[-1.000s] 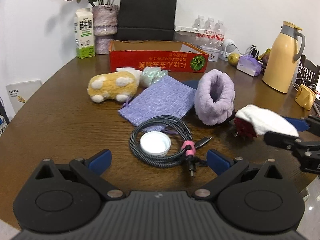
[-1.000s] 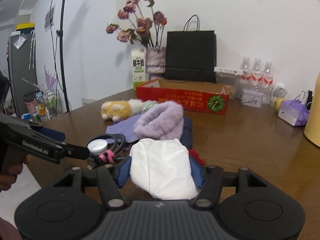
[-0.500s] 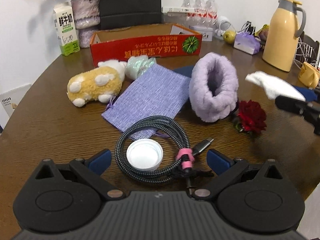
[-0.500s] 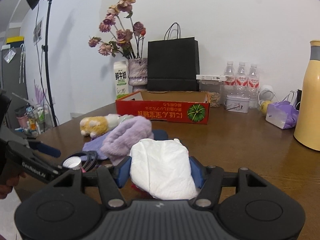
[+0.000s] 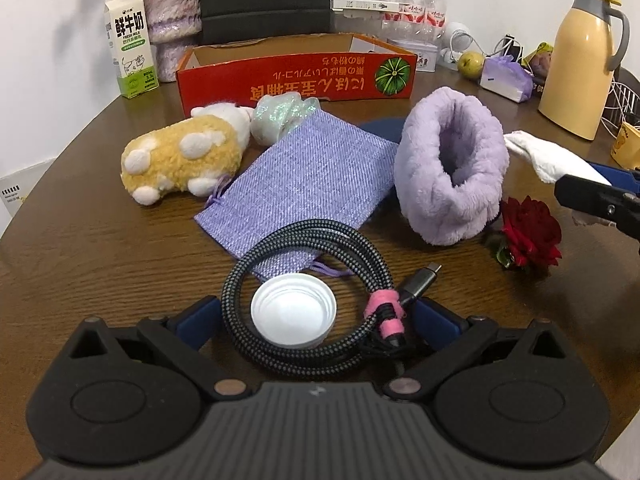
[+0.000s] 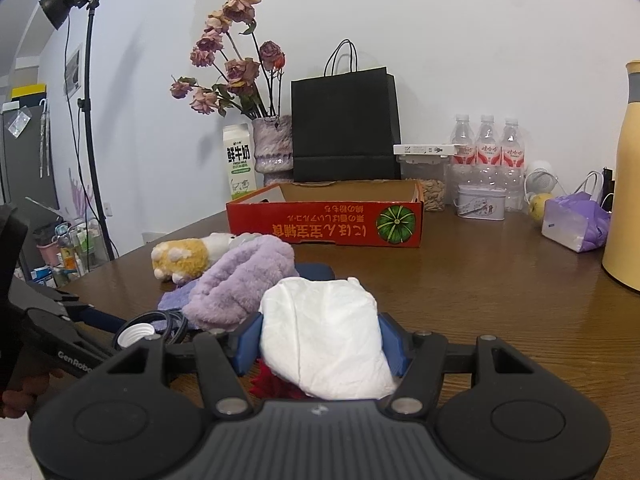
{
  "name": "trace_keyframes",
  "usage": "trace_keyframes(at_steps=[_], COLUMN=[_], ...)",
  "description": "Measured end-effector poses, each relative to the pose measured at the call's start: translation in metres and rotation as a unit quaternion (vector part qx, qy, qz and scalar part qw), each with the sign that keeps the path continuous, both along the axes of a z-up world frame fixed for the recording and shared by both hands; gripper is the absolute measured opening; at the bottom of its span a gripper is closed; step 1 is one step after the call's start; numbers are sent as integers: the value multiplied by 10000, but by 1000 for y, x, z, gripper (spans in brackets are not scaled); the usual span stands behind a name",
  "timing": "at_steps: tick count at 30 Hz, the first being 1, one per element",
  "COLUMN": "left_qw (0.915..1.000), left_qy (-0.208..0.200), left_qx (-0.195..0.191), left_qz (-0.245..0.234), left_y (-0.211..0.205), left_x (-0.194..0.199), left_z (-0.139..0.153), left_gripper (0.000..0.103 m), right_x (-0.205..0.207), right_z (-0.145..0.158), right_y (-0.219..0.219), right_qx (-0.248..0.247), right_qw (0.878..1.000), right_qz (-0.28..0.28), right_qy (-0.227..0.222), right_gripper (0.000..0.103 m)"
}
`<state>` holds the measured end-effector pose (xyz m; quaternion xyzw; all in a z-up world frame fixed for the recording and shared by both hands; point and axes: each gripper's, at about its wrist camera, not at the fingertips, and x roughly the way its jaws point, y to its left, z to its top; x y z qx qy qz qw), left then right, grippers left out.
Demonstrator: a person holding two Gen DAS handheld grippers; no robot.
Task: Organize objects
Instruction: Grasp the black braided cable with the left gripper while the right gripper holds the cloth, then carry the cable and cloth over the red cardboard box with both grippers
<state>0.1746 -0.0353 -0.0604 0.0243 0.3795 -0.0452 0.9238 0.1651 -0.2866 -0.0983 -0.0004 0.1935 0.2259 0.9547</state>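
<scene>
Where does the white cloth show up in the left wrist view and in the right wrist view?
Left wrist: white cloth at the right edge, right of the purple plush slipper, held by the right gripper.
Right wrist: it fills the lower centre, between the jaws, off the table.
Shared landmark: the red cardboard box.

Two low wrist views; shared red box (image 5: 296, 76)

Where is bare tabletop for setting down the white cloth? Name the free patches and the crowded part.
Free: the wood between the red box, the purple tissue pack and the yellow jug; also the stretch left of the plush toy. Crowded: the middle, where pouch, fuzzy slipper, cable, cap and rose cluster.
</scene>
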Motion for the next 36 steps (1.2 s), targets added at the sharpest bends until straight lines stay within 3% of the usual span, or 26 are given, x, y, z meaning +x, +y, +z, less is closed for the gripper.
trace_keyframes(at_steps=[12,22,36], left_qw=[9996,9996,9992], left_qy=[106,70,-119], left_qx=[-209,8,-23], left_qz=[-133,-258,-368], left_y=[8,4,7], left_x=[7,8,8], left_z=[4,1,-2], left_gripper=[103,103,103], right_x=[1,2,3], right_z=[-1,-3,-4], right_y=[-1,-1,-2], right_qx=[4,52,75], right_qw=[10000,9999,9999], right_qz=[-63,-81,-101], right_qy=[29,69,95], right_gripper=[60,60,60])
